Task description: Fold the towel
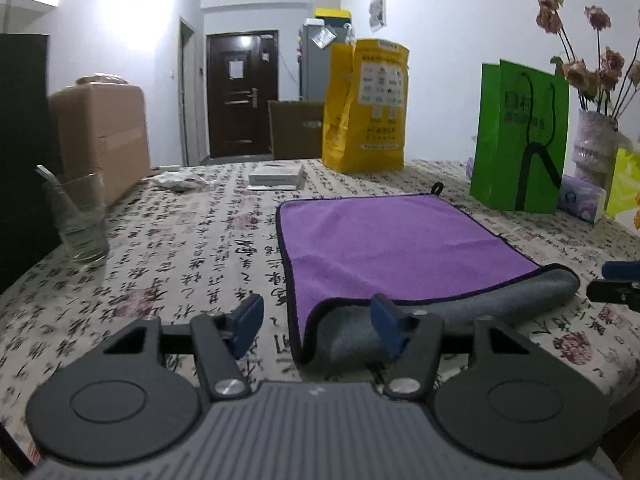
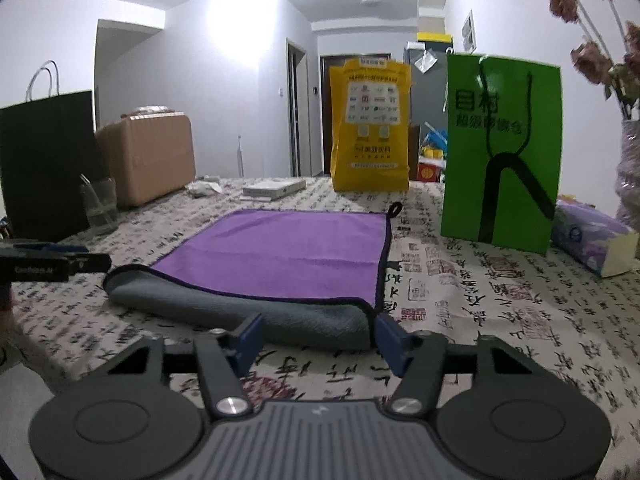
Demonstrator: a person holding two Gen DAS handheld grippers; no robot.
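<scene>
A purple towel [image 1: 392, 248] with a grey underside lies on the table, folded over so that a rounded grey fold faces me; it also shows in the right wrist view [image 2: 280, 256]. My left gripper [image 1: 316, 330] is open and empty, low at the towel's near left corner, its right finger by the grey fold. My right gripper [image 2: 320, 338] is open and empty at the near right corner of the fold. The right gripper's tips show at the right edge of the left wrist view [image 1: 618, 284]; the left gripper shows at the left edge of the right wrist view [image 2: 52, 262].
The table has a calligraphy-print cloth [image 1: 180, 256]. A glass [image 1: 80, 224] stands at the left, a black bag [image 2: 44, 164] behind it. A green bag [image 2: 500, 148], tissue pack [image 2: 592, 240] and flower vase [image 1: 596, 144] stand at the right. A yellow bag [image 2: 370, 128] and white box [image 2: 272, 189] are at the back.
</scene>
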